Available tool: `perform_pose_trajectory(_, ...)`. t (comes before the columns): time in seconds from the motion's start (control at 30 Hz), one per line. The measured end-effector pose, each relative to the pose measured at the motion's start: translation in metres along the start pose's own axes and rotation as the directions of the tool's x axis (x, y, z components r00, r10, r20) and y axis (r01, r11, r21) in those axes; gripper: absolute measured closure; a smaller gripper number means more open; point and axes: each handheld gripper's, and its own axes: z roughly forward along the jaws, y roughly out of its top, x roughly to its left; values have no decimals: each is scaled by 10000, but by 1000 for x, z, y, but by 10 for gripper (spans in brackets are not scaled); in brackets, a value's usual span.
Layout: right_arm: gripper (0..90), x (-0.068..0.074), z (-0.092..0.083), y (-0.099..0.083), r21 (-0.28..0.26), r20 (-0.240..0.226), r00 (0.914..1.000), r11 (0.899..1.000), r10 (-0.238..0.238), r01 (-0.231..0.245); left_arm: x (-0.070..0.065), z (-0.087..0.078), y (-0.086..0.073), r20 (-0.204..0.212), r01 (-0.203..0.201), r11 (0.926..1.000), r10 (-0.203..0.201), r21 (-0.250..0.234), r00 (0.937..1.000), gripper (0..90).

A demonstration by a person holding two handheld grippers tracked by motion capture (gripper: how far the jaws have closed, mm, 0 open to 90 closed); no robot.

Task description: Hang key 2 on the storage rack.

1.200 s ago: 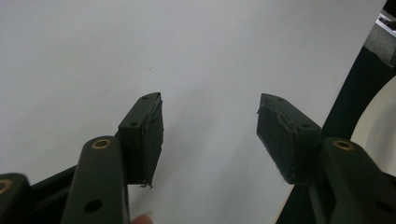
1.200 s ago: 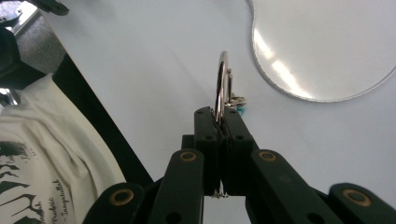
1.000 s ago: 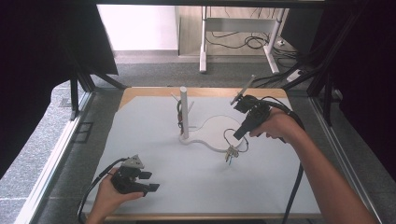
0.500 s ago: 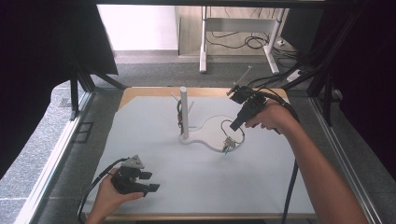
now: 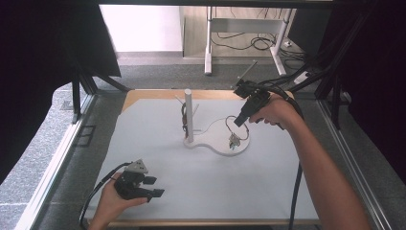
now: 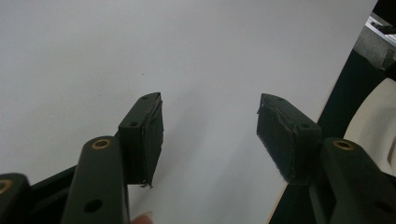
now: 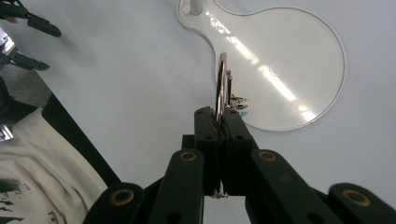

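Observation:
A white stand has an upright post (image 5: 188, 114) with short pegs and a round flat base (image 5: 218, 143). My right gripper (image 5: 238, 121) is shut on a metal key ring (image 5: 238, 129), which it holds above that base. Small keys (image 5: 233, 141) dangle from the ring. In the right gripper view the ring (image 7: 221, 84) stands edge-on between the closed pads, with the keys (image 7: 238, 102) over the base (image 7: 299, 60). My left gripper (image 5: 154, 187) rests at the table's near left corner, open and holding nothing (image 6: 210, 130).
A dark looped item (image 5: 183, 118) hangs from a peg on the post. A pale grey mat (image 5: 191, 191) covers the tabletop. Black frame struts (image 5: 76, 96) stand along the left and right sides, and cables trail from both grippers.
My right gripper has risen and drawn back toward the far right with the key ring, lifting the keys over the round base. The left hand stayed still.

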Motion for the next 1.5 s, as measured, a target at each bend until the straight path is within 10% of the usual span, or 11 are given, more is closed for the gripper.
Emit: perform_pose_trajectory(1.5, 876, -15, 35, 66, 80, -130, 9993, 9994, 340, -339, -8, -1, 4, 463, -123, 9997, 132, -197, 9988, 414)
